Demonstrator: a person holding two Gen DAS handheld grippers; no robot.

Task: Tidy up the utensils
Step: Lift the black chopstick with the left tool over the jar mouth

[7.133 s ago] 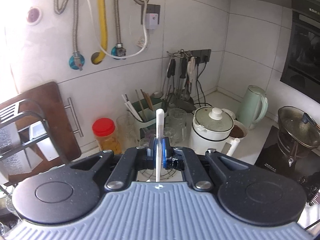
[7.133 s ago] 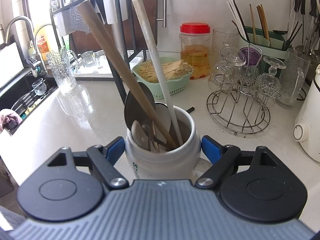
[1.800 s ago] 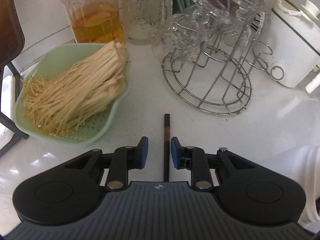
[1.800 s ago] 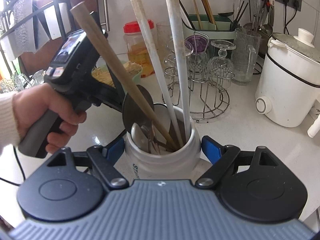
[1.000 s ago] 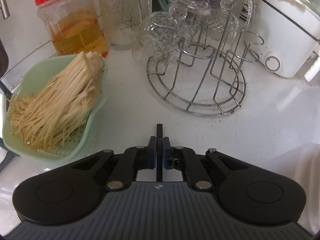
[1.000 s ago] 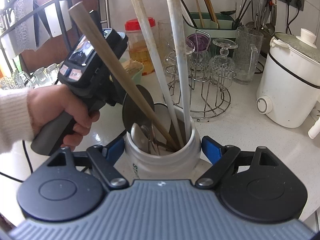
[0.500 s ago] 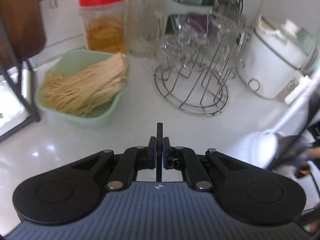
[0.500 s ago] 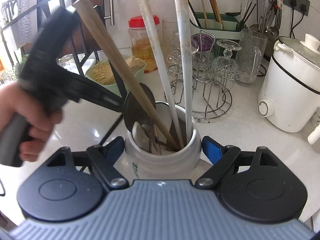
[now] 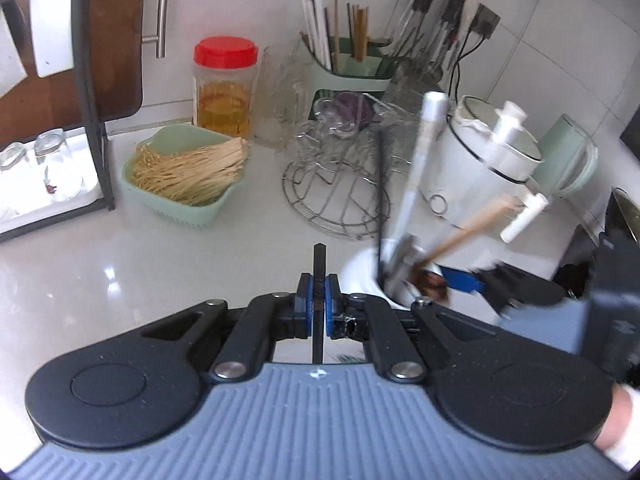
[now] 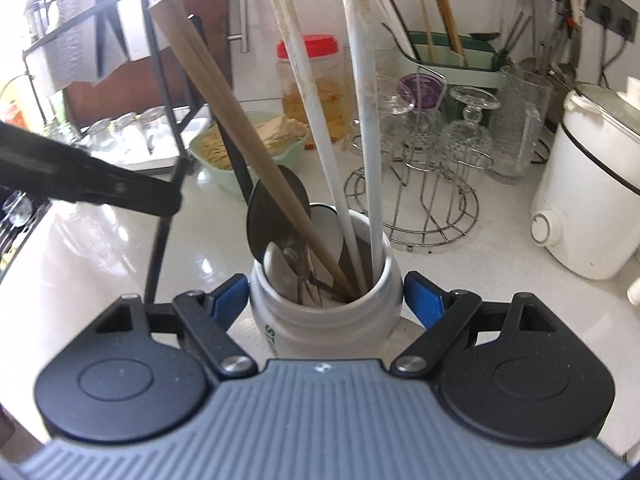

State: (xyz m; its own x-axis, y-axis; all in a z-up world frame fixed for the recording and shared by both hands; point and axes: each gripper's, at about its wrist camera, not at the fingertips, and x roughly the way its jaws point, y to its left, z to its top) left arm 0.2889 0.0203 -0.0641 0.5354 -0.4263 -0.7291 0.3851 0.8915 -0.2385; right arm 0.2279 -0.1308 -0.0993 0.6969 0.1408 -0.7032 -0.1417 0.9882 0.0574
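White jar (image 10: 326,320), black chopstick (image 9: 319,268), red-lidded bottle (image 9: 224,84), pale green basket (image 9: 160,196).

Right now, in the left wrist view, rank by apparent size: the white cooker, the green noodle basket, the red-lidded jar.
Largest to smallest as they look:
1. white cooker
2. green noodle basket, close behind the cooker; motion blur makes that gap unsure
3. red-lidded jar, clearly smallest, though it stands farther back

We saw the utensil jar (image 10: 326,312) at six o'clock on the counter (image 10: 100,264), the glass rack (image 10: 412,216) behind it at one, the noodle basket (image 10: 224,160) at eleven, the cooker (image 10: 592,200) at three.
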